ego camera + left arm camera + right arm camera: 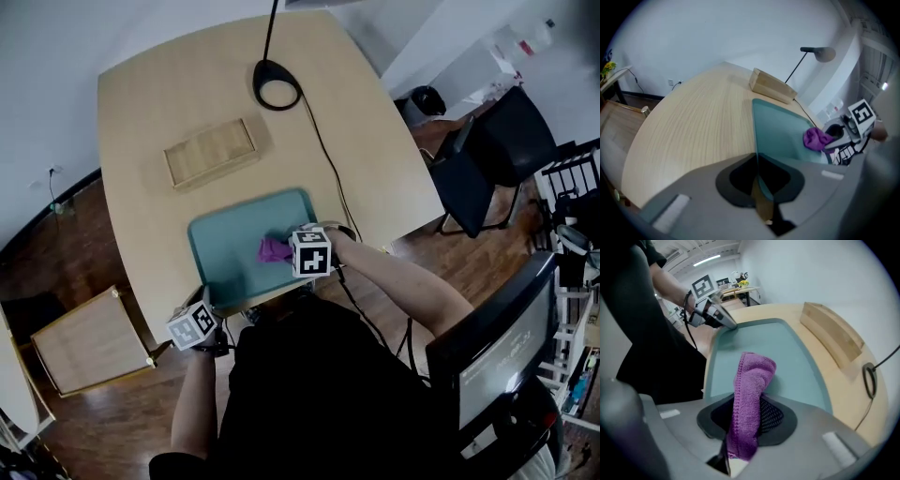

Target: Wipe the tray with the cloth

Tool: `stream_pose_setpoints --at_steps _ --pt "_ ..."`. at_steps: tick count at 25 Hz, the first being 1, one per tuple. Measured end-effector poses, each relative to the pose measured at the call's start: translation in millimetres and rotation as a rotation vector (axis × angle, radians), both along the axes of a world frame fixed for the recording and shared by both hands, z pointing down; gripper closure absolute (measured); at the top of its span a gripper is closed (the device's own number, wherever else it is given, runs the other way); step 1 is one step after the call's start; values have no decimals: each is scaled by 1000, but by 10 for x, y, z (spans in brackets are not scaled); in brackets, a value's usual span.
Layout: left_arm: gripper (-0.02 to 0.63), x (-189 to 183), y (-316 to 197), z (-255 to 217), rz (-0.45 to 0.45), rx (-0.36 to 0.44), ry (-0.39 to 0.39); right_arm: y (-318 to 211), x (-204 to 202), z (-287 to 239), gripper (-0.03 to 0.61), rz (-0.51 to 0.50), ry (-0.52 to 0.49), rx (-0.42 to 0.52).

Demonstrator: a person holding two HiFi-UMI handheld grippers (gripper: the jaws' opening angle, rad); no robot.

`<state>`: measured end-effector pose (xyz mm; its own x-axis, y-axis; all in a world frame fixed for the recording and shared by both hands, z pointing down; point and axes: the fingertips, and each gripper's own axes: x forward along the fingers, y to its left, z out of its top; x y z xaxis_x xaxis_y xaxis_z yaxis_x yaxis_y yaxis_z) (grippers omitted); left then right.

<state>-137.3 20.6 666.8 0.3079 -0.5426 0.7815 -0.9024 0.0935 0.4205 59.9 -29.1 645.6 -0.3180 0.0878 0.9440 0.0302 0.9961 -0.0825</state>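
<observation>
A teal tray (pixel 225 253) lies on the wooden table near its front edge. My left gripper (pixel 214 306) is shut on the tray's near left rim (pixel 757 140), which runs straight in between its jaws (pixel 758 180). A purple cloth (pixel 273 249) rests bunched on the tray's right half. My right gripper (pixel 287 251) is shut on that cloth (pixel 749 394), which hangs out past the jaws (pixel 745 425) and touches the tray floor (pixel 787 362). The right gripper view also shows the left gripper (pixel 732 326) at the tray's far corner.
A shallow wooden box (pixel 210 152) lies beyond the tray. A black lamp base (pixel 277 86) stands at the far side, its cable (pixel 328 159) running down the table's right. A black chair (pixel 487 159) and monitor (pixel 497 352) stand right; a wooden crate (pixel 89 342) sits on the floor left.
</observation>
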Motion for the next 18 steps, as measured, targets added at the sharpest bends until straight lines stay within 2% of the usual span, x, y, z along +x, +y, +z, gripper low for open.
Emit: stream_pose_setpoints --at_steps 5,10,14,16,18 --pt "577 -73 192 28 -16 -14 -13 -714 46 -84 472 65 -9 154" --pt "577 108 14 17 -13 -33 -24 -1303 328 5 472 37 25 201" --pt "577 86 -36 -3 -22 -23 -32 -1163 455 86 472 46 23 195" --pt "577 3 -1 -30 -43 -23 -57 -927 492 124 472 54 6 187" --pt "577 -10 12 -34 -63 -19 -42 -627 527 130 472 37 -6 171"
